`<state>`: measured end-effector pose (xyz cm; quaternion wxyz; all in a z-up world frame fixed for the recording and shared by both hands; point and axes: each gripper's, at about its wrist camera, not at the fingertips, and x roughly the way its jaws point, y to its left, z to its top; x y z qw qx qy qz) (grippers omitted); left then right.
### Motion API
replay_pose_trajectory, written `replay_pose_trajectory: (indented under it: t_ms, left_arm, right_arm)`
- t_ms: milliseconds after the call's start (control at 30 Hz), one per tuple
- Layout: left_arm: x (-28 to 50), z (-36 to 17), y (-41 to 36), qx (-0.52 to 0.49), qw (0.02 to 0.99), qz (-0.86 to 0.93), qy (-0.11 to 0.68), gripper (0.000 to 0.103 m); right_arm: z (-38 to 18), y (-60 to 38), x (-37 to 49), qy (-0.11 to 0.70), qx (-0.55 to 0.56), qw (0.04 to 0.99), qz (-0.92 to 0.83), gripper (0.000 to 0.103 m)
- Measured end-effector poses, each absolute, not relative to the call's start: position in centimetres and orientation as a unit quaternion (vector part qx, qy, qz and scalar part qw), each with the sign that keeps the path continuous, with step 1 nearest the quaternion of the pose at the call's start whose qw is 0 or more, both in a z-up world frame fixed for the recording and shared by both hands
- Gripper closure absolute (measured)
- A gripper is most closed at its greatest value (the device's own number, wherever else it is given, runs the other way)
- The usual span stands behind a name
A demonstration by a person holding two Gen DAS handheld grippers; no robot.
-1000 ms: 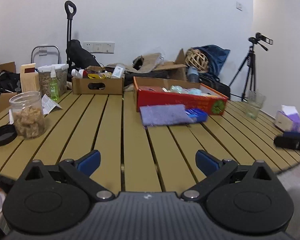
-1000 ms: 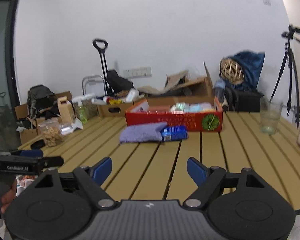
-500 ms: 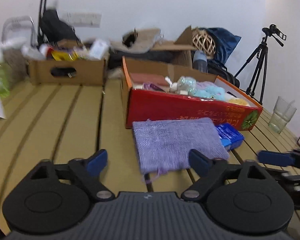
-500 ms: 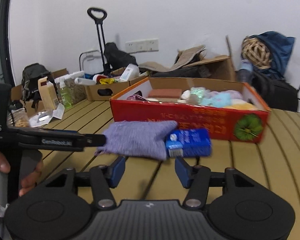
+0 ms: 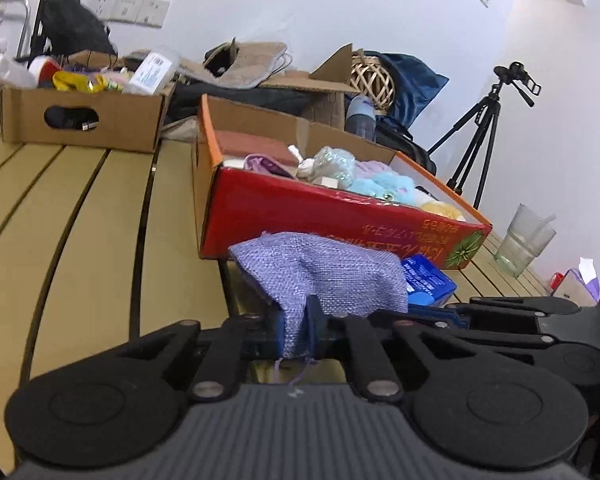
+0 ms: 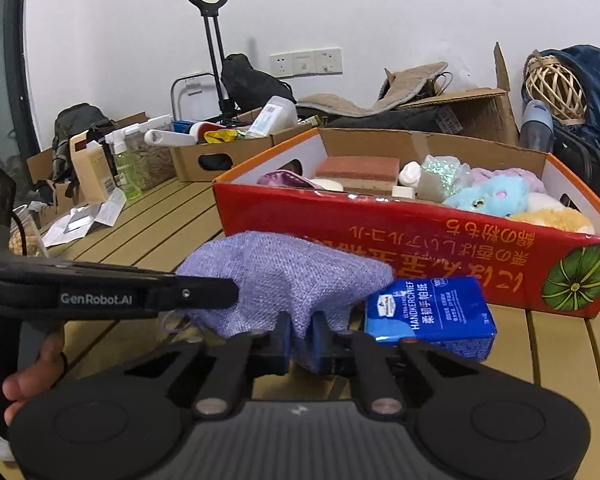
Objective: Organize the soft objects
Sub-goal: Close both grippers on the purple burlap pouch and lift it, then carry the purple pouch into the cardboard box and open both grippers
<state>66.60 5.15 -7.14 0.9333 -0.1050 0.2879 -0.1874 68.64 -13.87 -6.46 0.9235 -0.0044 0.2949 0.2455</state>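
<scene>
We see the slatted wood counter point(image 6: 560, 344) first, since it carries everything. On it sits the big red box point(image 6: 440, 252), open on top so soft things can be dropped in. It already holds a blue fluffy toy point(image 6: 488, 198) and other soft bits, so we think it is the home for soft things.

Just in front of the box is the purple woven pouch point(image 6: 292, 276). It is bunched up in the middle, because both tools pinch it. The left tool point(image 5: 298, 332) has just squeezed shut on the pouch's near edge. The right tool point(image 6: 300, 338) has just squeezed shut on another part of that edge. Two grips keep a floppy pouch from drooping or slipping, we think.

A small blue pack of paper hankies point(image 6: 432, 312) lies right beside the pouch, touching it or nearly so, with one corner tucked under the cloth. Lifting the pouch could nudge it. Next we would lift the pouch up over the box wall.
</scene>
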Motion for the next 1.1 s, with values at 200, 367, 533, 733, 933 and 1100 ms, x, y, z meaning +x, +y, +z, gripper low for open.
replay_pose_trajectory:
  t_ms: [200, 367, 533, 733, 933, 1100]
  left_arm:
    - [61.2, -4.4, 4.5, -0.067, 0.956, -0.168, 0.232, 0.094]
    - [53.3, -2.3, 4.2, -0.093, 0.959, -0.171, 0.208, 0.094]
    - [47.4, -0.2, 2.4, -0.082, 0.96, -0.193, 0.187, 0.094]
    - [43.8, 1.6, 0.5, -0.069, 0.963, -0.209, 0.157, 0.094]
    - [44.0, 1.5, -0.2, -0.067, 0.963, -0.208, 0.16, 0.094]
    - [49.7, 2.7, 0.0, -0.041, 0.969, -0.188, 0.152, 0.094]
  right_arm:
    - [-4.4, -13.2, 64.6, 0.251, -0.023, 0.931, 0.264, 0.099]
    - [-2.0, -14.9, 57.2, 0.228, 0.013, 0.934, 0.275, 0.099]
    - [-0.3, -16.7, 50.4, 0.217, 0.017, 0.936, 0.276, 0.099]
    - [1.6, -18.4, 46.2, 0.187, 0.019, 0.947, 0.26, 0.099]
    - [1.9, -19.4, 46.1, 0.185, 0.029, 0.948, 0.256, 0.099]
    - [3.0, -18.8, 51.1, 0.183, 0.021, 0.946, 0.267, 0.099]
